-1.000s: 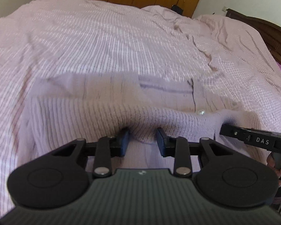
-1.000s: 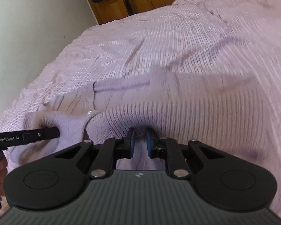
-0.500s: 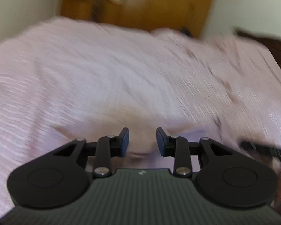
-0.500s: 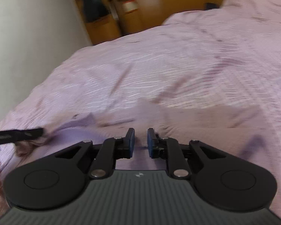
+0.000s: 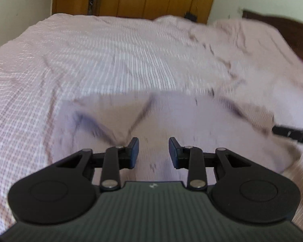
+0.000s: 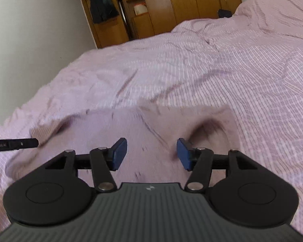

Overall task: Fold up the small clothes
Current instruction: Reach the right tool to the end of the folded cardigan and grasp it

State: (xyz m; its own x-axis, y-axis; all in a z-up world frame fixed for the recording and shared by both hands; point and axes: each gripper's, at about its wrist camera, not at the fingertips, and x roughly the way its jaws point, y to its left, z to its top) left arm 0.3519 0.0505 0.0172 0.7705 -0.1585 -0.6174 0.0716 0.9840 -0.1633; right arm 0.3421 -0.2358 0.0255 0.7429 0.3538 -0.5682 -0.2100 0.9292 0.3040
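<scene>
A small lilac knit sweater (image 5: pixel 171 121) lies folded on the pink bed, just ahead of both grippers; it also shows in the right wrist view (image 6: pixel 151 127). My left gripper (image 5: pixel 153 152) is open and empty, just above the sweater's near edge. My right gripper (image 6: pixel 151 154) is open wide and empty, over the sweater's near edge too. The right gripper's tip shows at the right edge of the left wrist view (image 5: pixel 293 134). The left gripper's tip shows at the left edge of the right wrist view (image 6: pixel 14 143). Both views are motion-blurred.
A pink checked bedsheet (image 5: pixel 111 60) covers the whole bed, rumpled toward the far right (image 6: pixel 272 30). Wooden wardrobes (image 6: pixel 171 6) stand beyond the bed. A dark headboard (image 5: pixel 282 24) is at the far right. A white wall (image 6: pixel 30 30) runs along the left.
Both grippers held the sweater's near edge a second ago, carried it forward, then let go. The right jaws opened wide. The sweater now lies folded over, flatter.
</scene>
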